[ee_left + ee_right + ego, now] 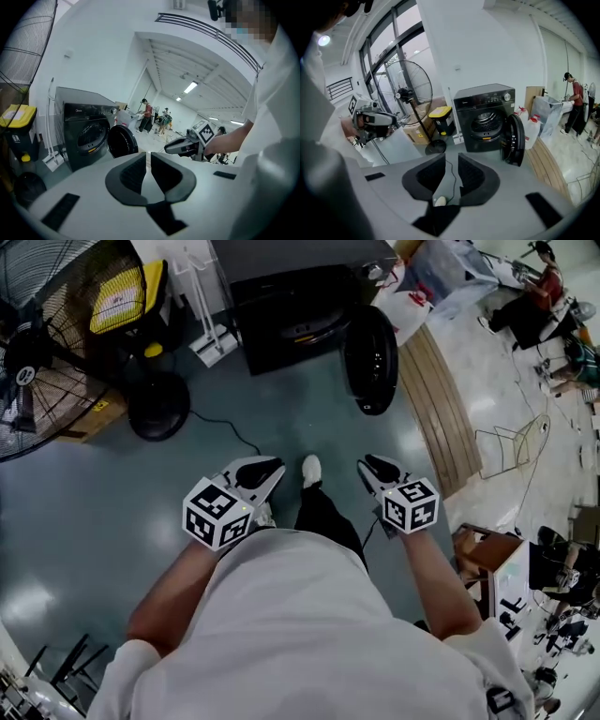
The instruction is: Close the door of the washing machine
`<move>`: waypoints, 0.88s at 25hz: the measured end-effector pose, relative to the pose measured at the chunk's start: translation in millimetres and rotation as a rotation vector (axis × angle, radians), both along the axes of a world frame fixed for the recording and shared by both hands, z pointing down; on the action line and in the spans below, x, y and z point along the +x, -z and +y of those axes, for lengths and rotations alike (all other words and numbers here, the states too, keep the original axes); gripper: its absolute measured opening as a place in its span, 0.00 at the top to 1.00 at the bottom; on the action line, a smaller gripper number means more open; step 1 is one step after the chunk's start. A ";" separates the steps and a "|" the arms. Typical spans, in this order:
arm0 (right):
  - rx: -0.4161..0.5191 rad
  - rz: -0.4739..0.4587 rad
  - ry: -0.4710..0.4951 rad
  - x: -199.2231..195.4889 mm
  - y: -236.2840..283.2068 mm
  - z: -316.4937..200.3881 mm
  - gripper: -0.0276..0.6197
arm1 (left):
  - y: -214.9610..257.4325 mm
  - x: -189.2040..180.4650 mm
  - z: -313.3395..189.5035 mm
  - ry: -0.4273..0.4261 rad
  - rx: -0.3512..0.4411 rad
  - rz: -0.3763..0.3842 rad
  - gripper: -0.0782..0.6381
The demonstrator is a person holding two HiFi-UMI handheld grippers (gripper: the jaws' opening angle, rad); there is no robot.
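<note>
Across the green floor (84,502) ahead of me, the washing machine (485,124) is standing with its drum gaping, and the door (514,139) is hanging wide open off the hinge on the machine's right side as I face it. That round door is standing upright and showing me nearly its edge, so it is reading as a tall oval; its flat runs out from the machine's front towards me, inner face turning to the drum. I am holding both tools level in front of my waist, well apart from the door, I judge because I am not within reach of it. My right gripper (451,161) is on the door's side, jaws standing apart with nothing between them but floor and a thin cable (451,178) beyond, so it looks the likelier one to push the outer face. My left gripper (148,157) is showing only a thin slit between its pads, empty too. A big fan (407,96) and a yellow-lidded bin (442,118) are flanking the machine's other side
</note>
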State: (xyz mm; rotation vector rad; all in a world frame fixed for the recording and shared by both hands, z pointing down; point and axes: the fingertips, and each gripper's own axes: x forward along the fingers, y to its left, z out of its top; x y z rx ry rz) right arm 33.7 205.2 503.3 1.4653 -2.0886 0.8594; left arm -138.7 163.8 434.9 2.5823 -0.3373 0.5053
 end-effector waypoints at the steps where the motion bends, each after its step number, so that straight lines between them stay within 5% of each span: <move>1: -0.007 0.007 -0.015 14.3 -5.9 -10.5 0.81 | -1.8 2.8 -6.5 0.000 -0.003 -0.007 0.86; 15: -0.182 0.067 -0.077 243.4 -108.3 -180.1 0.78 | -5.7 111.2 -145.5 0.072 -0.023 -0.113 0.86; 22: -0.279 0.047 -0.036 301.8 -167.3 -232.0 0.74 | -4.3 158.3 -184.2 0.110 -0.029 -0.130 0.86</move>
